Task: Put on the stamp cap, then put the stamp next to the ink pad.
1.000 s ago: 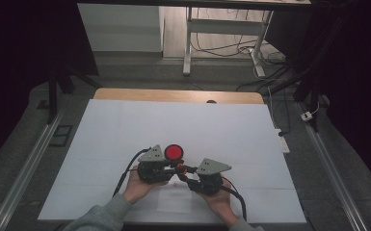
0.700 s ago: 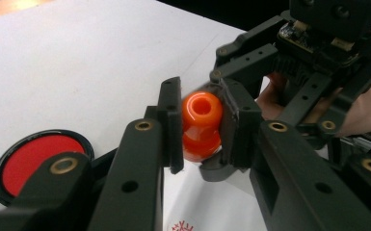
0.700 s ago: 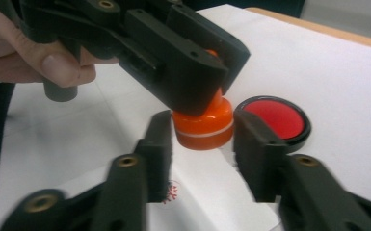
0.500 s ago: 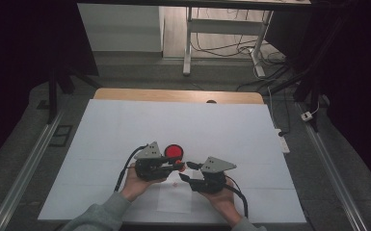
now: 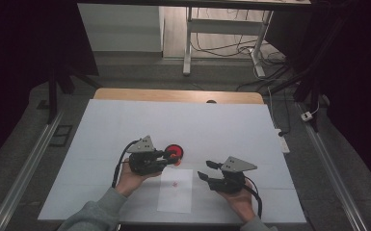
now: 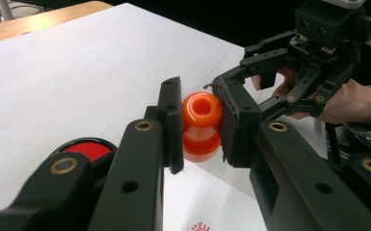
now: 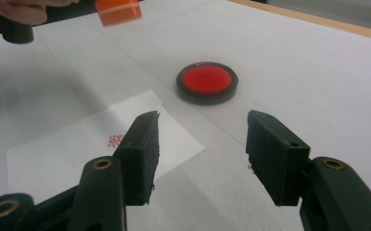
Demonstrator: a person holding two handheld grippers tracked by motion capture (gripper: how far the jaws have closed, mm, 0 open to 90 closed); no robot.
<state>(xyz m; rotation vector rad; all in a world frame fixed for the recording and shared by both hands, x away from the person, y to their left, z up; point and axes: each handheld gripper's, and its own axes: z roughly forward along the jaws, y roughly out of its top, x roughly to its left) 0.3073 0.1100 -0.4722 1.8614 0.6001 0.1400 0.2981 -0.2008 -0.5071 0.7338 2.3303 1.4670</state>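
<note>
High view shows the person's left gripper (image 5: 169, 159) clamped on a small orange stamp (image 6: 201, 126), held just above the white surface (image 5: 221, 130) beside the round red ink pad (image 5: 175, 151). From the left gripper view, the jaws pinch the stamp's knobbed handle from both sides, near its rounded top, with its lower part hanging free below. A sheet of paper (image 5: 176, 190) lies under and in front of it, bearing a small red mark (image 5: 175, 183).

Off to the side, the right gripper (image 5: 205, 170) has just been opening; its jaws stand about half apart with nothing between them, pointing toward the ink pad in its own view.

Judging by its look, the stamp is light, hard plastic, smooth and a bit slippery, so the narrow waist between its two bulges seems the safest place to grip. The paper is thin and would slide easily.
</note>
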